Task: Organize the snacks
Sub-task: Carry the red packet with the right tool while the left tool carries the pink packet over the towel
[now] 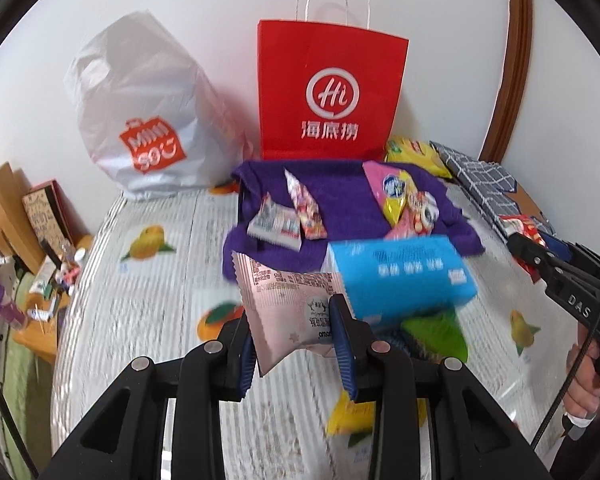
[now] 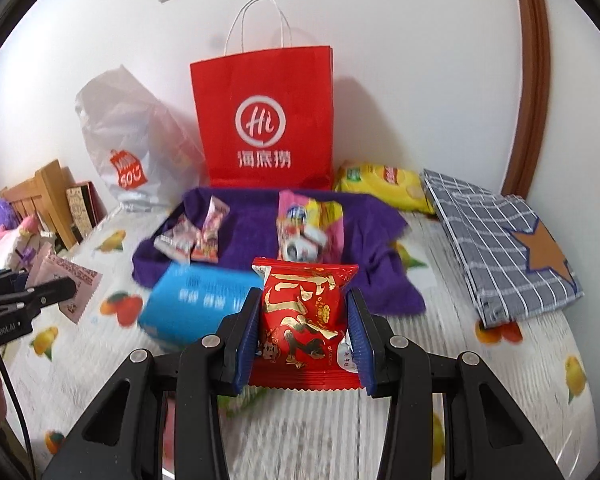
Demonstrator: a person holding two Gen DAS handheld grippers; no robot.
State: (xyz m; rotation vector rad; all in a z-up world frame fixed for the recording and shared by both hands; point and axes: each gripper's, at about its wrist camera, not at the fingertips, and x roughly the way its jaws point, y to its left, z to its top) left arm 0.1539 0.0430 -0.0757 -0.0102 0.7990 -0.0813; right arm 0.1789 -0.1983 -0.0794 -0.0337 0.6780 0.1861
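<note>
The left hand-held gripper pinches a pale pink foil snack packet; the right hand-held gripper clamps a red-and-gold snack packet. Both hang above the bed, short of the purple cloth. Best carried level, then set beside matching snacks.
</note>
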